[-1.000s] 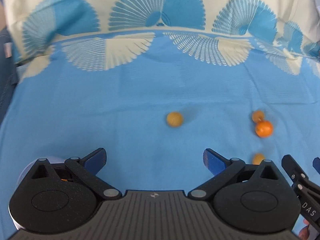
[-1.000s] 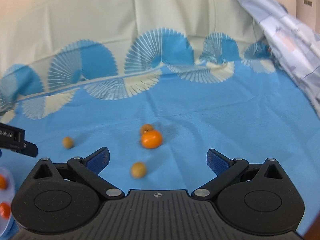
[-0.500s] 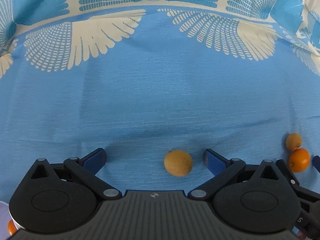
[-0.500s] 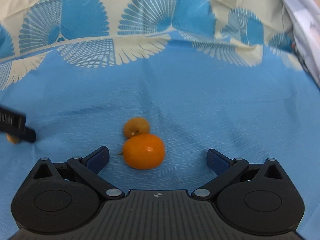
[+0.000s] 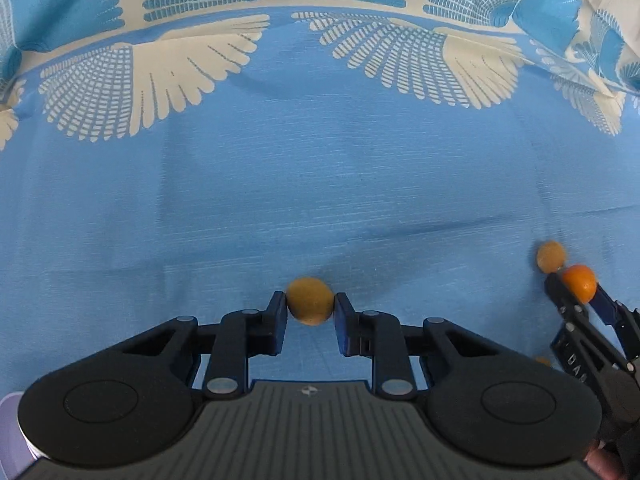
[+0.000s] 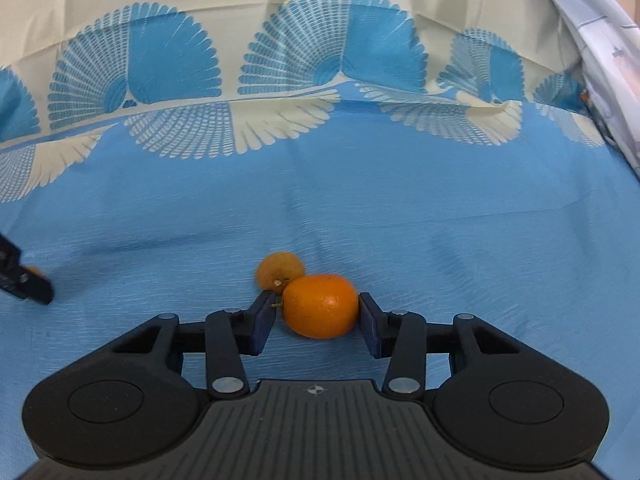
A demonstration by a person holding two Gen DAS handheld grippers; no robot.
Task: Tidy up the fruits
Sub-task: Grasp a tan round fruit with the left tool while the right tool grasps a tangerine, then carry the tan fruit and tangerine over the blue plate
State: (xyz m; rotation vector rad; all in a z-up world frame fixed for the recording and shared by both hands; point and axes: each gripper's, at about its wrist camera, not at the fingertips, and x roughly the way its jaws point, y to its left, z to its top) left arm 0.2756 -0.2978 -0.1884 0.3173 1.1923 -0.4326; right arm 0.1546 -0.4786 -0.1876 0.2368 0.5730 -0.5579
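In the left wrist view my left gripper [image 5: 310, 312] is shut on a small dull-yellow round fruit [image 5: 310, 300] that rests on the blue cloth [image 5: 320, 184]. In the right wrist view my right gripper [image 6: 318, 316] is shut on a bright orange fruit [image 6: 320, 305], also on the cloth. A second small dull-yellow fruit [image 6: 280, 270] lies touching the orange one, just behind it to the left. The left wrist view shows the right gripper [image 5: 576, 296] with the orange fruit [image 5: 580, 282] and the small fruit [image 5: 551, 255] at the right edge.
The blue cloth with white and blue fan pattern [image 6: 320, 184] covers the whole surface. A pale lilac dish rim [image 5: 12, 428] shows at the lower left. A sliver of another small fruit [image 5: 543, 360] peeks out beside the right gripper. A light patterned fabric [image 6: 600, 40] hangs at the right.
Both grippers moved forward and down onto the cloth and closed: the left onto the small yellow fruit, the right onto the orange fruit. Both were open half a second ago.
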